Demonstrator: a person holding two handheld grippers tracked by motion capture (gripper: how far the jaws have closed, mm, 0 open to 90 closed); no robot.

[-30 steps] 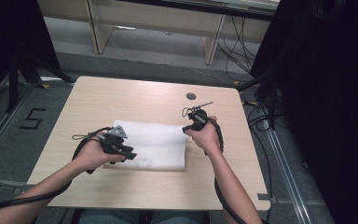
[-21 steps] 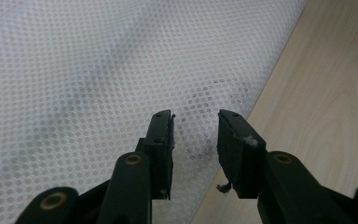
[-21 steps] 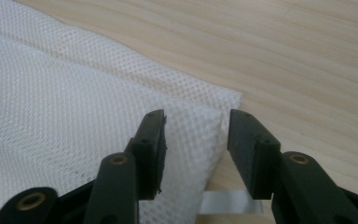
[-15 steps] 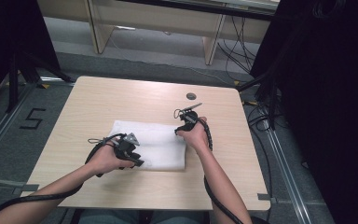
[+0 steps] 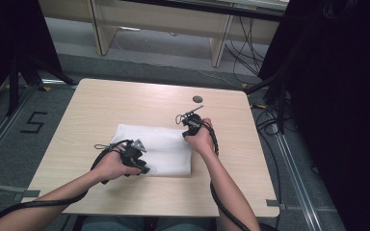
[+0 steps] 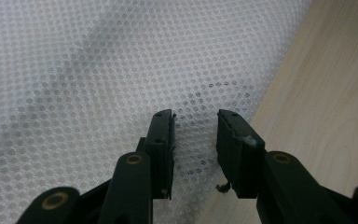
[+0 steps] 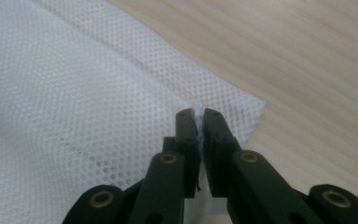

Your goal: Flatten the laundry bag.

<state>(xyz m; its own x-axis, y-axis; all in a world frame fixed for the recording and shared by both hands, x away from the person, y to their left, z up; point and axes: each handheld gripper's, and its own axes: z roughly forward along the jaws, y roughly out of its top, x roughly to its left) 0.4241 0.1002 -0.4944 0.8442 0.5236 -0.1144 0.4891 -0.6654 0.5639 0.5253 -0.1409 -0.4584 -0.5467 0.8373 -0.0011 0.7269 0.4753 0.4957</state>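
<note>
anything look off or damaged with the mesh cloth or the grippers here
Nothing serious. The white mesh cloth lies flat and whole. One oddity: the left gripper has a frayed scrap hanging from one pad, with its jaws apart over the cloth. The right gripper, which has just been closing, pinches the cloth's corner.

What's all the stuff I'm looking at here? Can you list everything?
Mesh cloth: one, white, flat in the middle of the table.
Table: one, light wood, centre of the room.
Small round disc: one, dark, far right part of the tabletop.
Number five mark: one, black, on the floor left of the table.
Cables: several, black, on the floor at right.
Left gripper: one, black, jaws open over the cloth's near edge.
Right gripper: one, black, just pinched shut on the cloth's corner.
</note>
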